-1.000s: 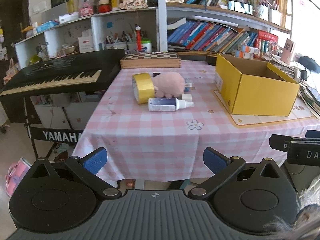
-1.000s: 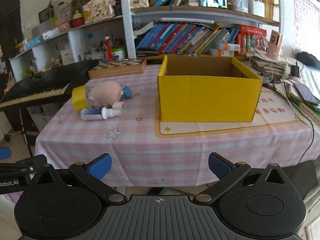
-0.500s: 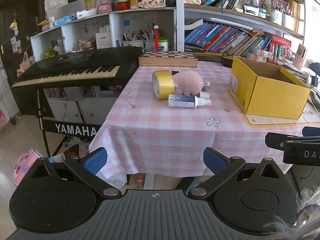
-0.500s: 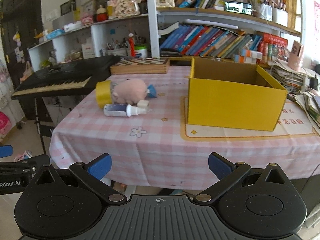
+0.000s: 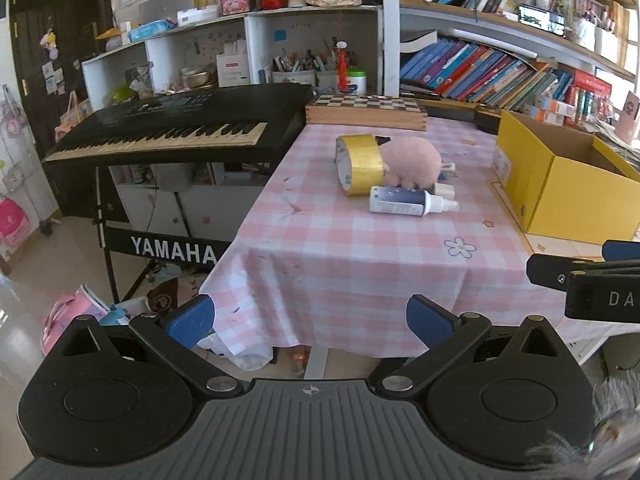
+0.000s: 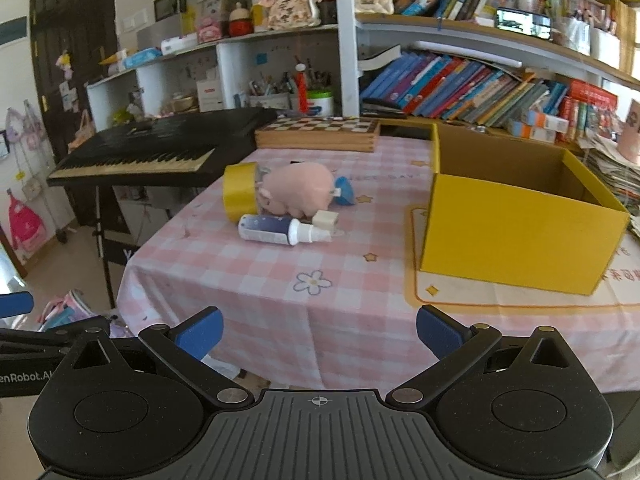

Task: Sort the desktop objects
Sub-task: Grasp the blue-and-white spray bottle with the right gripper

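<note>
We count one cluster of five things on the pink checked bench [image 6: 320, 320]: one roll of yellow tape [image 5: 359, 163] standing on its edge, one pink plush pig [image 5: 412, 162] touching it, one spray bottle [image 5: 408, 201] lying on its side just in front of the pig, one small white block [image 6: 326, 218] by the bottle's nozzle, and one blue round thing [image 6: 345, 191] behind the pig, too hidden to name. One yellow cardboard box [image 6: 516, 236], open at the top, stands on a mat well apart to the right of the cluster. One chessboard case [image 5: 366, 110] lies at the far edge, and one black keyboard [image 5: 176, 128] stands beside the bench on the left.

Our left gripper [image 5: 311, 316] and our right gripper [image 6: 319, 328] both hang short of the near edge, jaws spread wide, with nothing between them.

Compared with a second ago, both grippers have pulled back and swung left: the bench's edge and the floor under it now show, and the cluster sits farther off.
</note>
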{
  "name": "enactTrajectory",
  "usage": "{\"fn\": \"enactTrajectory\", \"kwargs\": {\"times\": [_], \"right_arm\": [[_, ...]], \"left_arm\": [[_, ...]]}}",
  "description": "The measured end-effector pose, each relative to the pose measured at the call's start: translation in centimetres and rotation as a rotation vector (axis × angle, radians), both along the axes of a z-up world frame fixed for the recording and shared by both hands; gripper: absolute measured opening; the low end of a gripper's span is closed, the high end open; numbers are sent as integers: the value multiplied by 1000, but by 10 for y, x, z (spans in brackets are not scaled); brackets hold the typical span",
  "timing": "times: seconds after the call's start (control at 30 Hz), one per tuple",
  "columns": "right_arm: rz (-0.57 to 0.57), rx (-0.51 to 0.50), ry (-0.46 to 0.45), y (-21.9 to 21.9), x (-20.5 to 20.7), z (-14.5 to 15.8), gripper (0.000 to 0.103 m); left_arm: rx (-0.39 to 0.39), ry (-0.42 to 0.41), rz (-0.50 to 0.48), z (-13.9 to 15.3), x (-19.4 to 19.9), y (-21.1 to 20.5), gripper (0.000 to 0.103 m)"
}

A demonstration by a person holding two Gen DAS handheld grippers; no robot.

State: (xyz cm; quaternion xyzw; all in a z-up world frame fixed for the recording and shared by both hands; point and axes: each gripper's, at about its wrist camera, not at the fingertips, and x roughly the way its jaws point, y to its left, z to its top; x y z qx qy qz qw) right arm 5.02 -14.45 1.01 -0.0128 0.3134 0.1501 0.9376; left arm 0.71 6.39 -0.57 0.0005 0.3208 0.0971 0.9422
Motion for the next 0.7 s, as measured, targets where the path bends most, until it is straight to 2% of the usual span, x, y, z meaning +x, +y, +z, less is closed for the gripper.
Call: {"fn": "enactTrajectory", "kwargs": {"times": [0.27, 0.7], "right_arm": [[80, -24, 1, 14, 37, -1, 103], [127, -17, 57, 24, 103, -11, 103]], "left_arm": [[-14, 13, 29, -4, 31, 4, 103], [-5, 81, 61, -12, 90, 7, 103]]}}
